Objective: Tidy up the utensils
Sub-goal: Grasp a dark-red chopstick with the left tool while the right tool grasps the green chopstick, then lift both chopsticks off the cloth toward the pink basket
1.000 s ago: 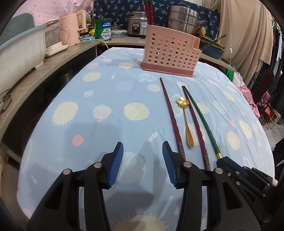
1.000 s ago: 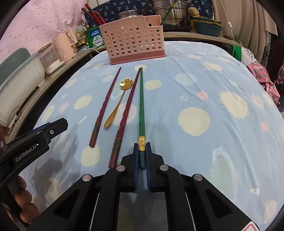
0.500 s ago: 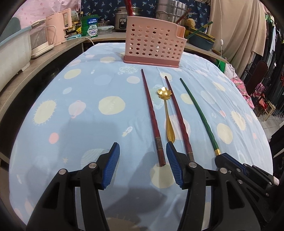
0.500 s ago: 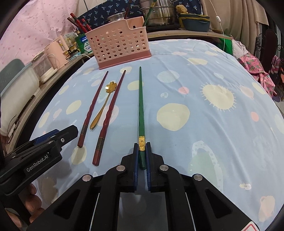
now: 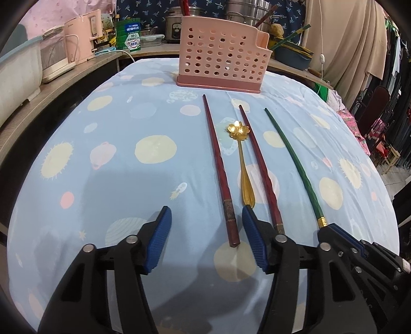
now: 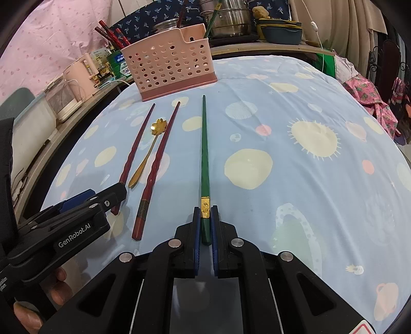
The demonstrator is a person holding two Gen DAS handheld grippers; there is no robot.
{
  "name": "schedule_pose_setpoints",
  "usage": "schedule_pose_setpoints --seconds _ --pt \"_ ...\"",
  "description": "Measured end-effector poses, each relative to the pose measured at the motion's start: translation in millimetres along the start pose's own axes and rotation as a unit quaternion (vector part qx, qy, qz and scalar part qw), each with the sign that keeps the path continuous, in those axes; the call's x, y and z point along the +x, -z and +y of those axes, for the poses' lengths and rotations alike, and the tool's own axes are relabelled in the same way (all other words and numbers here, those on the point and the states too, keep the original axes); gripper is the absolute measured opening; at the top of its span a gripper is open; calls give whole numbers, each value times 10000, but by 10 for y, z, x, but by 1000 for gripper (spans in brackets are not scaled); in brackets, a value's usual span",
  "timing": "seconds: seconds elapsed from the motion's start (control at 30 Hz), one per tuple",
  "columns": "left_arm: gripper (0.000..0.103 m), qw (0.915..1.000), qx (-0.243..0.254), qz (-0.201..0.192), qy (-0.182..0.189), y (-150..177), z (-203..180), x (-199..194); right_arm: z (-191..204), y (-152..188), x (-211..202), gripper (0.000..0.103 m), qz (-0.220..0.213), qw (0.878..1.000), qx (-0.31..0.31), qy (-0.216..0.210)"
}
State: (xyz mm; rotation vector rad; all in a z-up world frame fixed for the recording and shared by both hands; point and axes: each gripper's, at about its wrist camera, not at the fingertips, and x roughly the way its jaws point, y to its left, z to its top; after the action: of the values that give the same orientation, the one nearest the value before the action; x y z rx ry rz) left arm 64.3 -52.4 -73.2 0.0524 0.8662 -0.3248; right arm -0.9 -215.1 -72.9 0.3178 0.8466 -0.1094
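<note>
A green chopstick (image 6: 204, 154) lies on the blue spotted cloth, and my right gripper (image 6: 204, 215) is shut on its gold-banded near end; it also shows in the left wrist view (image 5: 295, 164). Two dark red chopsticks (image 5: 218, 164) (image 5: 259, 167) and a gold flower spoon (image 5: 242, 164) lie side by side to its left. My left gripper (image 5: 205, 218) is open, its jaws either side of the near end of the left red chopstick. A pink perforated utensil basket (image 5: 221, 66) stands at the far end of the table.
A counter runs along the left and back with a pink kettle (image 5: 82, 38), a green box (image 5: 131, 38), steel pots (image 5: 244, 12) and blue bowls (image 6: 280, 30). Clothes hang at the right. The cloth (image 6: 308, 167) right of the green chopstick holds nothing.
My left gripper has moved right and forward, so the left red chopstick's end now lies between its open jaws. My right gripper stays shut on the green chopstick, which has swung slightly away from the red ones.
</note>
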Motion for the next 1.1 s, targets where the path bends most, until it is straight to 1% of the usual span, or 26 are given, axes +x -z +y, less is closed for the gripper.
schedule_pose_setpoints --seconds 0.03,0.07,0.1,0.13,0.2,0.27,0.4,0.67,0.9,1.1 --pt "47 10000 28 -16 -22 6 -3 -2 0 0 0 7 0 10000 -1 -1" --pt "41 10000 36 -22 -28 3 -1 -4 -2 -1 1 7 -1 10000 -3 0" --pt "33 10000 45 -32 -29 1 1 -6 -3 0 2 7 -1 10000 -1 0" --pt "29 10000 55 -41 -37 3 3 -8 -2 1 1 7 -1 10000 -1 0" --pt "14 10000 26 -31 -20 2 18 -12 -3 1 1 7 -1 10000 4 -4" --pt "7 10000 -14 -15 2 -1 39 -21 -1 4 -2 7 -7 10000 15 -13" --pt "7 10000 -81 11 45 2 95 -74 1 1 -28 7 -39 10000 17 -30" --pt "7 9997 -191 -126 108 -57 212 -316 10 -54 -193 7 -209 9997 43 -118" --pt "7 9990 -239 -315 188 -193 271 -564 19 -216 -475 7 -540 9981 119 -284" --pt "7 9979 -235 -543 258 -377 290 -791 -9 -411 -700 7 -802 9959 176 -371"
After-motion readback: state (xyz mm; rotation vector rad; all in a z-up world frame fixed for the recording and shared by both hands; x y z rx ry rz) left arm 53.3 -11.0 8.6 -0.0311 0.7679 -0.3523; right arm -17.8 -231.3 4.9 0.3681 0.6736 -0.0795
